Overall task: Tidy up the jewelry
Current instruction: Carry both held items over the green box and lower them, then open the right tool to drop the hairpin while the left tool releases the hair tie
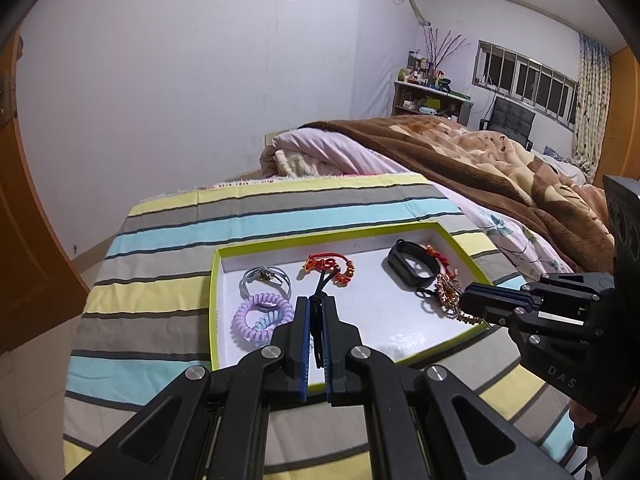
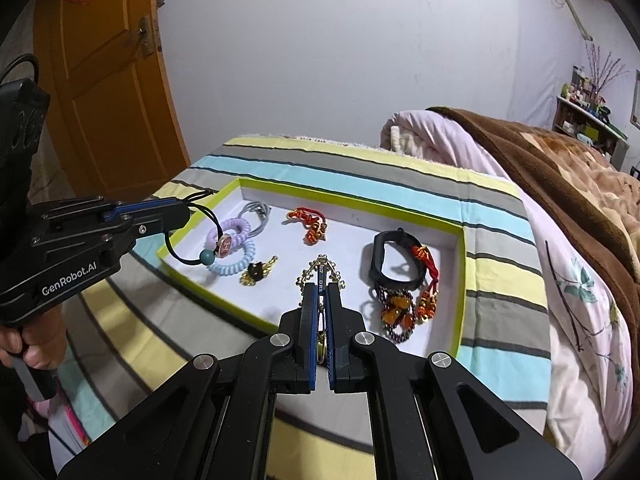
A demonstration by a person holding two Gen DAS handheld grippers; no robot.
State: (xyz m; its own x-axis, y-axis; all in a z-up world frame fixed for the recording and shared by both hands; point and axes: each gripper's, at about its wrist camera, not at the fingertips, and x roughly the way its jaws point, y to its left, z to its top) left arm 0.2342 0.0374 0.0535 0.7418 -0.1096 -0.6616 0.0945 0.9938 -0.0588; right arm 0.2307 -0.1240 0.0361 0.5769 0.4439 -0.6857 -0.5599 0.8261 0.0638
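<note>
L gripper (image 2: pixel 188 210) jaws clamped on a black hair tie (image 2: pixel 182 248) w/ teal bead, hanging over the tray's (image 2: pixel 460 280) left end, above the purple spiral hair tie (image 2: pixel 236 258). R gripper (image 2: pixel 320 296) jaws pinched on a gold chain (image 2: pixel 316 270) over tray's near-middle. Black band (image 2: pixel 394 264) & red knotted cord (image 2: pixel 310 226) lie inside tray, on striped table (image 2: pixel 500 208).

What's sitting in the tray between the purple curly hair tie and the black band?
In the right wrist view, the red knotted bracelet lies between the purple coil tie and black band, with bare white tray floor around it.
</note>
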